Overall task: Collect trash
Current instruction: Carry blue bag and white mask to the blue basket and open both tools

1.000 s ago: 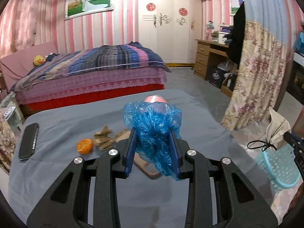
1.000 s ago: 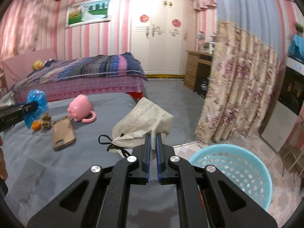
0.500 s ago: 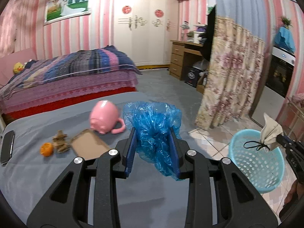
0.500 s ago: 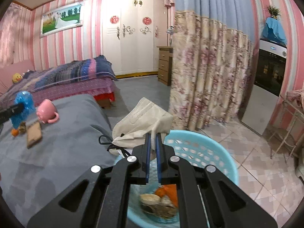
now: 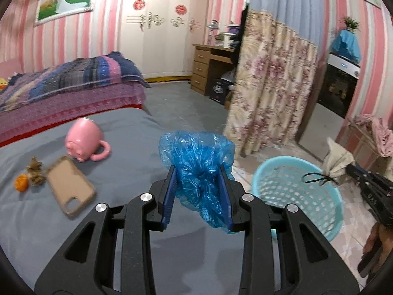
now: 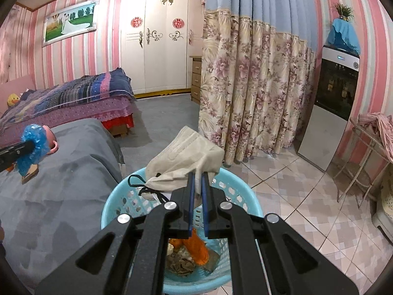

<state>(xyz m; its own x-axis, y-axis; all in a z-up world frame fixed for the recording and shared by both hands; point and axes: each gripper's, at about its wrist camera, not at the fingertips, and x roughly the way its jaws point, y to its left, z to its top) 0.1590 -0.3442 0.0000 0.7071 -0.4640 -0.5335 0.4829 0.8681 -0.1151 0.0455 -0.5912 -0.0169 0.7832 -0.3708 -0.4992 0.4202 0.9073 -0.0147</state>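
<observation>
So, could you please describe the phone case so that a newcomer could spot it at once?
Start at the grey bed cover in the left wrist view. The phone case lies flat on it, just in front of the tipped pink mug. It is the only tan, flat rectangle there, with a camera cut-out at one corner.

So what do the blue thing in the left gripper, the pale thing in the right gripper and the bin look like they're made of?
Blue bag: thin plastic film, glossy and translucent, finely crinkled.
Face mask: probably soft nonwoven fabric, matte off-white, with stitched seams and black elastic loops.
Basket: rigid moulded plastic, smooth turquoise, with walls pierced by rows of holes.
</observation>
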